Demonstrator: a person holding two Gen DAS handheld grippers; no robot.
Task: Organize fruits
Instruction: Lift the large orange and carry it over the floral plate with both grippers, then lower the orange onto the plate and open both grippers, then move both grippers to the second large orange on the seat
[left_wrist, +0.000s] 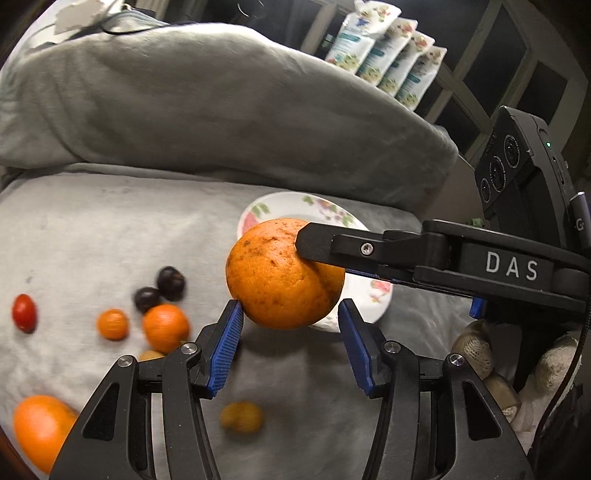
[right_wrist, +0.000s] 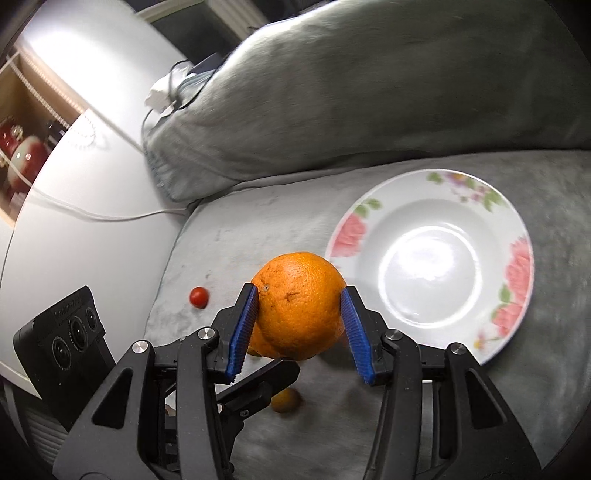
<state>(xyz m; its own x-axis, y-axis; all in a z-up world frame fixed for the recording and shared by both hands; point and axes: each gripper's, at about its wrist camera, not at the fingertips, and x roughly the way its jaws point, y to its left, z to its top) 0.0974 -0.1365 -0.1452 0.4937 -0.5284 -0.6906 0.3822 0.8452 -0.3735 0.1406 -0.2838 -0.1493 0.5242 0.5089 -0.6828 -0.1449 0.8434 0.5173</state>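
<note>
Right gripper: black two-finger claw with blue ribbed pads, clamped on the large round orange with a speckled rind; both pads press its sides.
Left gripper: same black build, blue pads; its jaws stand apart around the lower part of the same orange. The left pad touches the rind, the right pad stands just clear of it.
Large orange: held in the air above the grey cloth-covered seat, just beside the near rim of the plate.
Plate: round white dish with pink flowers on its rim, lying flat on the grey cloth, nothing on it.
Loose fruit, left wrist view: two small oranges, touching two dark round plums; a small red tomato further left; a bigger orange fruit at the lower left edge; a blurred yellowish fruit under the left gripper.
Hand: a gloved hand grips the right tool's handle.
Backdrop: a large grey cushion behind the plate; a row of white printed pouches beyond it.
</note>
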